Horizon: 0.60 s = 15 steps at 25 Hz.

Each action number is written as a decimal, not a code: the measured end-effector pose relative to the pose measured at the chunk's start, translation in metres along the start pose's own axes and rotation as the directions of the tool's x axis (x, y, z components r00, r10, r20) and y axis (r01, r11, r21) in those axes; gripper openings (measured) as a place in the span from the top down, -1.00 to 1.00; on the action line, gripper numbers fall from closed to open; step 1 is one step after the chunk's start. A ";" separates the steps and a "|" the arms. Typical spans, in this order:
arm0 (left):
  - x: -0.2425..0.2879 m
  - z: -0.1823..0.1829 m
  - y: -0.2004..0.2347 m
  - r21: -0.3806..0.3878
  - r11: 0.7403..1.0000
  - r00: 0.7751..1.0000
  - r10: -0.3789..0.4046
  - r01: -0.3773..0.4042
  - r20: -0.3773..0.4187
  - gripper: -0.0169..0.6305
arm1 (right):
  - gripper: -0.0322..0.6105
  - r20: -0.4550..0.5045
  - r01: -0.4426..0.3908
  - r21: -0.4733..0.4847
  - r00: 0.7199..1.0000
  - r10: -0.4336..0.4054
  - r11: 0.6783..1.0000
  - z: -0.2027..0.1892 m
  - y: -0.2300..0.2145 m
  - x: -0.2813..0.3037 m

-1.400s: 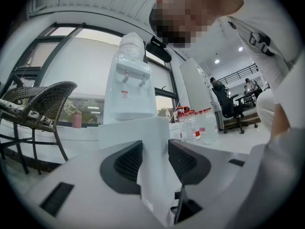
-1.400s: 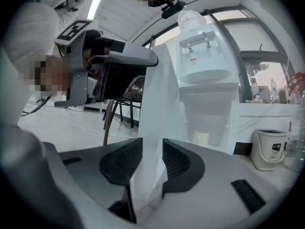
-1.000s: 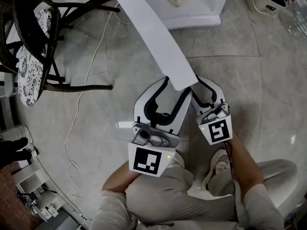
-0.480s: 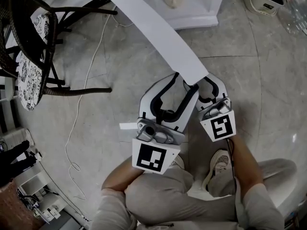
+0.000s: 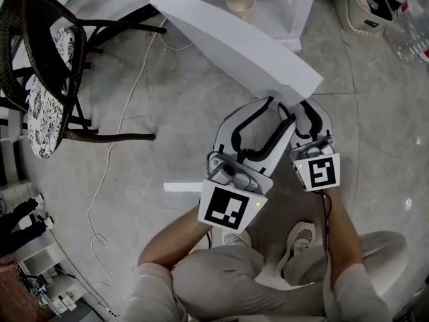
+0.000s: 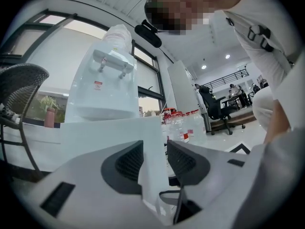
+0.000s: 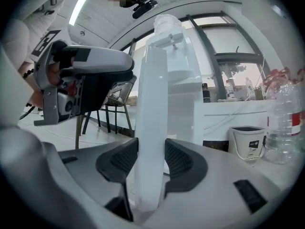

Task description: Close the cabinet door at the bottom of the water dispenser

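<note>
Between the pads of the left gripper sits the free edge of the cabinet door. They look clamped onto it, with maybe a hairline of shadow next to one pad. Same deal on the right gripper: its jaws have just been opening wider, but the white edge fills the gap and both pads sit against its faces. So that reads as a hold too, probably a looser one.

Both grippers point level, side by side and low over the floor, with the person crouched right behind them. In the head view the door runs diagonally from its hinge side at the base of the water dispenser out to the grippers. So it's partway round, not shut. The cabinet is open, and a cup is visible inside it.

Progress guess: the grab is done and the swing is somewhere in the middle. What's left is pushing the door the rest of the way until it sits flush with the cabinet front, then letting go.

As for writing, there's nothing really readable:
- The marker cubes only carry black-and-white square patterns, no text.
- There's a red sticker under the dispenser taps, too small to read.
- The bottles have red labels and the bin has a dark tag, both just blurs.
</note>
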<state>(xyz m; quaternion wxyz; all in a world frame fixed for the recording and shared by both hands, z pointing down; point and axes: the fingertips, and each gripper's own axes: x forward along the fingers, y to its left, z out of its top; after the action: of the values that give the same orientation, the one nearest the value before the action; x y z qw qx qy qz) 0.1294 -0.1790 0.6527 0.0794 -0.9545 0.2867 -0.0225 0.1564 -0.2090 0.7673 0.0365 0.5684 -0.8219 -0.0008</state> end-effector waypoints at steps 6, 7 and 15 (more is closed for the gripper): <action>0.001 -0.018 0.030 0.001 0.994 0.994 0.107 -0.107 -0.034 0.92 | 0.32 -0.028 0.027 -0.003 0.999 -0.027 1.000 -0.002 -0.020 0.005; 0.003 -0.022 0.036 -0.002 0.993 0.992 0.122 -0.122 -0.043 0.92 | 0.32 -0.035 0.034 -0.002 0.999 -0.034 0.999 -0.003 -0.023 0.006; 0.025 -0.047 0.045 0.009 0.989 0.987 0.146 -0.146 -0.062 0.92 | 0.29 -0.011 0.039 -0.001 0.999 -0.039 0.999 -0.004 -0.046 0.017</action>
<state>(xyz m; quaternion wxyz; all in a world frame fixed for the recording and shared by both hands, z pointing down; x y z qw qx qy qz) 0.1219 -0.2366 0.6920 0.0741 -0.9295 0.3583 -0.0473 0.1939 -0.2415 0.7699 0.0414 0.5845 -0.8104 0.0014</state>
